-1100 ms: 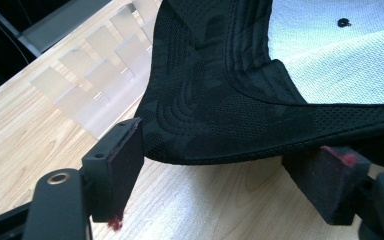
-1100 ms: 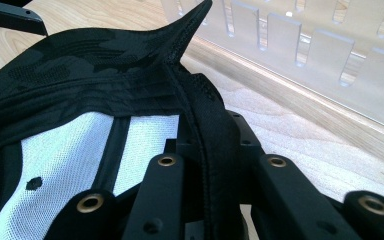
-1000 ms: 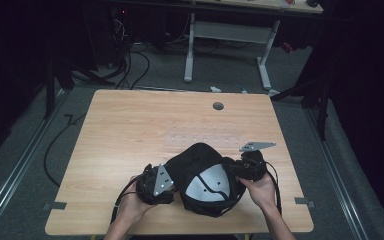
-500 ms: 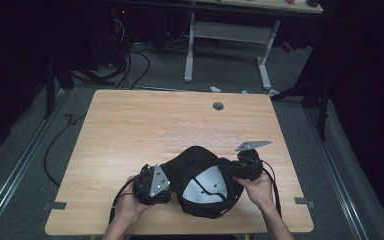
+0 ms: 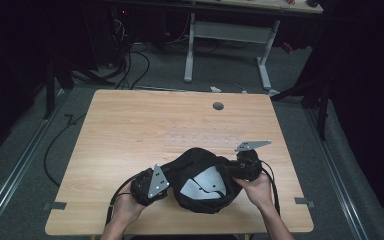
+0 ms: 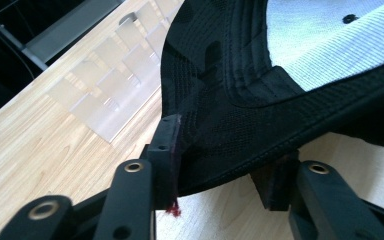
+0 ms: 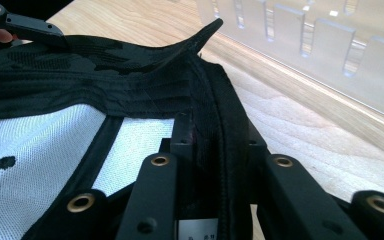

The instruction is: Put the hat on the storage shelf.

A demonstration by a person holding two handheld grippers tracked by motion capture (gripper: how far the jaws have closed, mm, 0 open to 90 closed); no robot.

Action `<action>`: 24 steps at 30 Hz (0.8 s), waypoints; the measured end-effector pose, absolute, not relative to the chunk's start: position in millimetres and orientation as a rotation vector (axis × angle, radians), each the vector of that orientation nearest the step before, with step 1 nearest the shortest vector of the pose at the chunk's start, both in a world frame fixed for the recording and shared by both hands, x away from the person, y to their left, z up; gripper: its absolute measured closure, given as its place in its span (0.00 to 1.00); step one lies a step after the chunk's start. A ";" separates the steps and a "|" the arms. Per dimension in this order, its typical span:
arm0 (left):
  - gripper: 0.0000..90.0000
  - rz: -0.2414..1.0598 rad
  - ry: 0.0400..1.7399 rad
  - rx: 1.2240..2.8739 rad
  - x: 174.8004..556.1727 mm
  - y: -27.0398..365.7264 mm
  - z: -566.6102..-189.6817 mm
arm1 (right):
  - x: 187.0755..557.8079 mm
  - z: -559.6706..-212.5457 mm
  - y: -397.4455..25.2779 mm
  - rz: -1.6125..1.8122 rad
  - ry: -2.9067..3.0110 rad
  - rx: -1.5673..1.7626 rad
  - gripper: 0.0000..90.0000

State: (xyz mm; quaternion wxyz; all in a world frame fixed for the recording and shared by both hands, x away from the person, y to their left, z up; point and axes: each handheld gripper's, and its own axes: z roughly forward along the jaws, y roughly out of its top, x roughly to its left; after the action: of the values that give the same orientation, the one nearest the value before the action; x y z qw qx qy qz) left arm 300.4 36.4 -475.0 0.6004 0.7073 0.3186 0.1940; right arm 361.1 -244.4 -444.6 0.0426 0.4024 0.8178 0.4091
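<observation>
With the black cap [image 5: 200, 177] lying crown-down near the tabletop's [image 5: 130, 130] front edge, the left tool [image 6: 225, 165] and right tool [image 7: 215, 150], both pinching its rim, should probably lift evenly.

Bare tabletop [image 5: 145, 130] beyond cap [image 5: 195, 165]

Cap [image 5: 200, 180] on table [image 5: 130, 130] near front edge, between left tool [image 5: 172, 181] and right tool [image 5: 230, 172]

Matt black cloth cap [image 6: 240, 110] with white mesh lining [image 7: 45, 145], smooth pale wood-grain table [image 5: 130, 130], clear plastic rack [image 7: 305, 45]
</observation>
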 end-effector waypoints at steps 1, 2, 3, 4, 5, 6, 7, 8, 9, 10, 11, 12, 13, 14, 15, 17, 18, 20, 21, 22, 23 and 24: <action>0.68 0.445 0.733 1.645 299.7 37.1 -474.0 | 360.9 -444.6 -244.7 1.261 2.505 1.229 0.84; 0.69 0.434 0.734 1.646 299.1 37.6 -473.2 | 361.1 -444.8 -245.2 1.275 2.509 1.230 0.83; 0.70 0.427 0.732 1.652 298.8 38.4 -472.7 | 361.4 -445.1 -245.4 1.282 2.514 1.229 0.82; 0.71 0.420 0.730 1.657 298.3 38.9 -472.3 | 361.8 -445.4 -245.3 1.291 2.521 1.231 0.80; 0.72 0.419 0.724 1.669 297.5 39.4 -471.8 | 362.4 -446.1 -245.2 1.306 2.523 1.221 0.79; 0.73 0.420 0.721 1.678 297.1 39.5 -471.6 | 363.3 -447.0 -245.2 1.315 2.524 1.217 0.77; 0.74 0.419 0.717 1.689 296.3 39.8 -471.2 | 364.0 -447.7 -245.3 1.320 2.522 1.218 0.76; 0.75 0.420 0.713 1.698 295.3 40.0 -470.9 | 365.1 -448.7 -245.3 1.329 2.520 1.220 0.74; 0.76 0.416 0.708 1.707 294.1 40.2 -470.4 | 366.0 -449.6 -245.3 1.339 2.518 1.229 0.73; 0.78 0.410 0.704 1.713 292.9 40.4 -469.8 | 367.2 -450.4 -245.4 1.344 2.514 1.229 0.71; 0.79 0.405 0.701 1.721 291.8 40.6 -469.0 | 368.2 -450.8 -245.4 1.346 2.510 1.237 0.69; 0.81 0.400 0.698 1.728 290.7 40.7 -468.4 | 369.2 -451.2 -245.7 1.352 2.505 1.246 0.68; 0.82 0.397 0.692 1.739 289.5 41.1 -467.8 | 370.4 -451.4 -246.3 1.363 2.500 1.247 0.66; 0.83 0.392 0.682 1.752 288.4 42.0 -467.0 | 371.2 -451.3 -247.0 1.370 2.488 1.251 0.65; 0.84 0.380 0.679 1.758 287.0 42.6 -466.0 | 371.6 -450.7 -247.8 1.375 2.473 1.259 0.63; 0.86 0.359 0.666 1.769 284.0 43.5 -464.9 | 374.0 -449.3 -250.3 1.402 2.444 1.265 0.60; 0.87 0.346 0.658 1.781 282.3 43.8 -464.5 | 375.3 -448.2 -251.5 1.418 2.429 1.269 0.59; 0.89 0.328 0.649 1.799 279.1 43.8 -463.9 | 378.4 -446.6 -253.1 1.442 2.403 1.277 0.58; 0.90 0.325 0.643 1.805 277.5 43.8 -463.6 | 380.4 -446.2 -253.1 1.443 2.395 1.285 0.57; 0.91 0.321 0.638 1.812 275.9 44.0 -463.1 | 382.5 -446.0 -252.8 1.443 2.389 1.292 0.56; 0.92 0.313 0.635 1.816 274.6 44.5 -462.8 | 384.6 -445.7 -252.4 1.446 2.385 1.296 0.55; 0.92 0.300 0.629 1.823 273.1 45.4 -462.6 | 386.3 -444.9 -251.9 1.447 2.380 1.300 0.54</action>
State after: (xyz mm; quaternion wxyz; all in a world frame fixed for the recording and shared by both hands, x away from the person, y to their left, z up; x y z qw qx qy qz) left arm 273.1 45.4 -462.6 0.5603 0.7737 0.2669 0.1274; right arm 386.3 -251.9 -444.9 0.0340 0.4226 0.7739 0.4704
